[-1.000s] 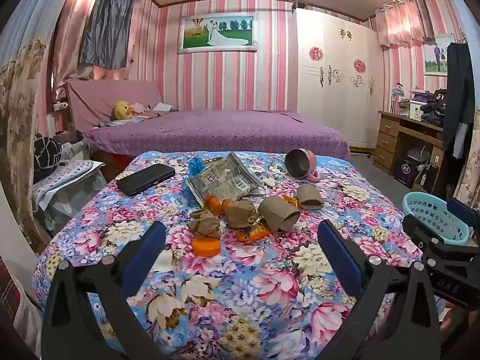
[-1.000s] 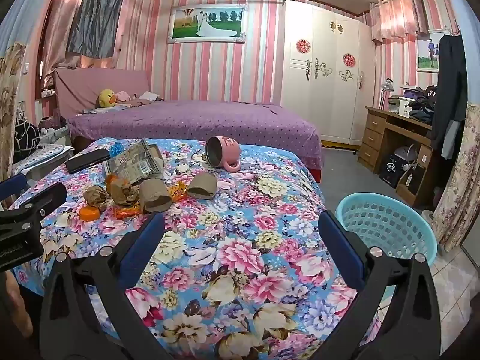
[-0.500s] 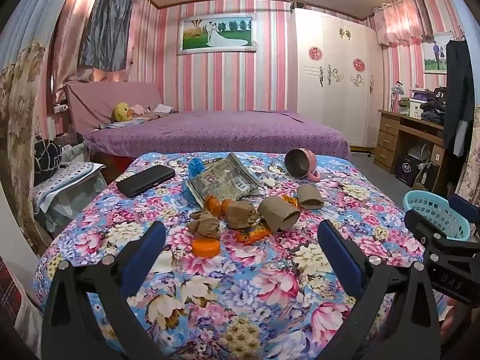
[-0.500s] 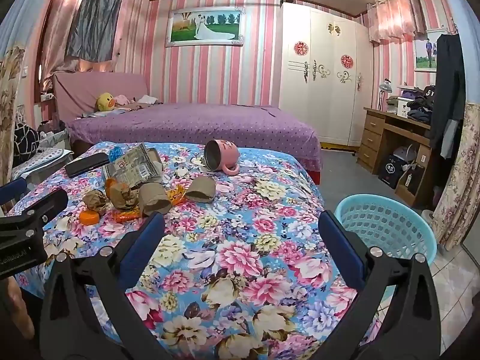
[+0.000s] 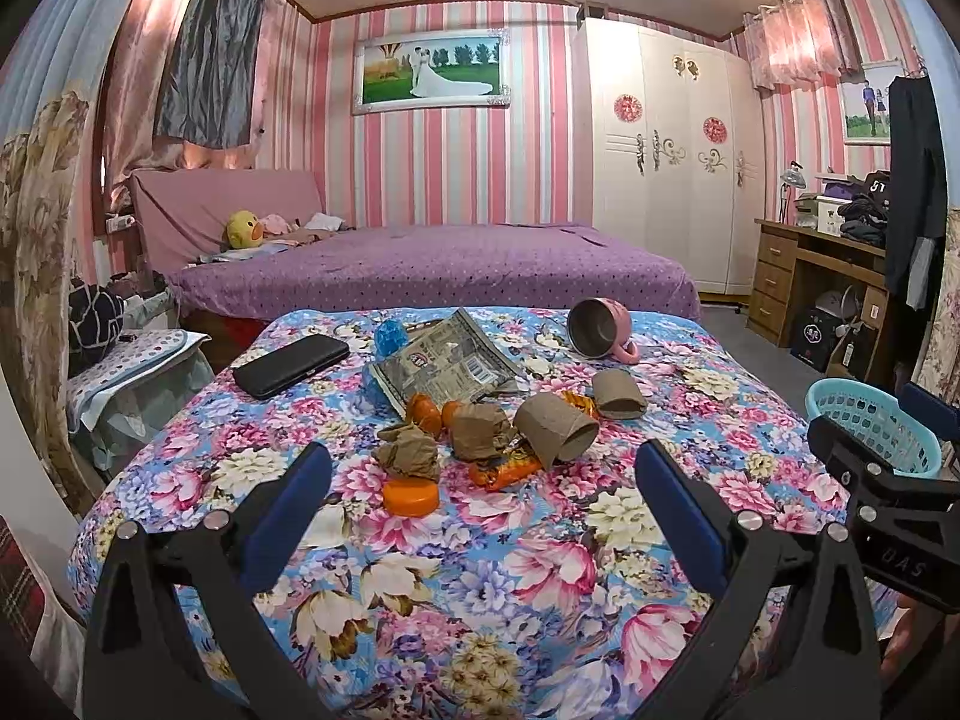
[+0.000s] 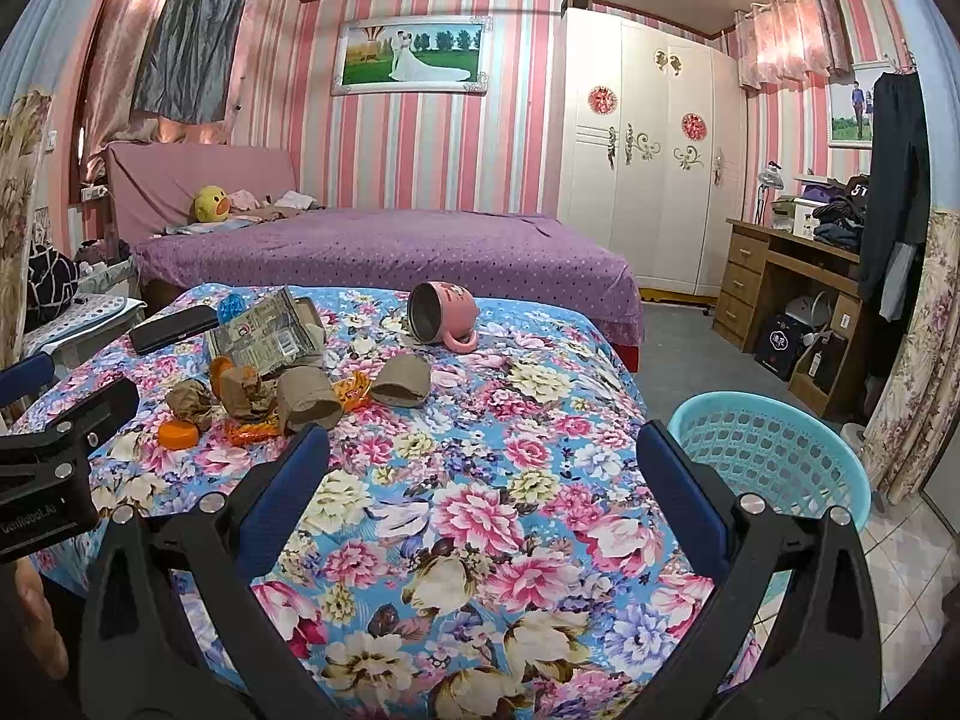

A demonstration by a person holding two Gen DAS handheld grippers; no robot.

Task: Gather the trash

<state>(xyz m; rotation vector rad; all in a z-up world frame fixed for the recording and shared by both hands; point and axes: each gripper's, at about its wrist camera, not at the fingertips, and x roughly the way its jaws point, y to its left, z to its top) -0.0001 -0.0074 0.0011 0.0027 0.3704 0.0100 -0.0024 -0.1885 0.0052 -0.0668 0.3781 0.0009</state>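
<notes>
Trash lies in a heap mid-table on the floral cloth (image 5: 510, 570): a cardboard roll (image 5: 555, 430), a flattened roll (image 5: 618, 394), crumpled brown paper (image 5: 411, 450), an orange cap (image 5: 410, 497), an orange wrapper (image 5: 504, 469) and a silver snack bag (image 5: 447, 358). My left gripper (image 5: 483, 510) is open, held just short of the heap with nothing between its fingers. My right gripper (image 6: 483, 498) is open too, over bare cloth to the right of the heap (image 6: 306, 399). A turquoise basket (image 6: 774, 459) stands beside the table's right edge.
A black phone (image 5: 291, 365) and a tipped pink mug (image 5: 600, 330) lie on the far part of the table. Behind it is a purple bed (image 5: 444, 267). A wooden desk (image 6: 786, 288) stands at the right wall, a small side table (image 5: 129, 360) at the left.
Both views have tilted slightly upward, so the table and trash sit a little lower in frame. Nothing on the table has moved and both grippers stay open.
</notes>
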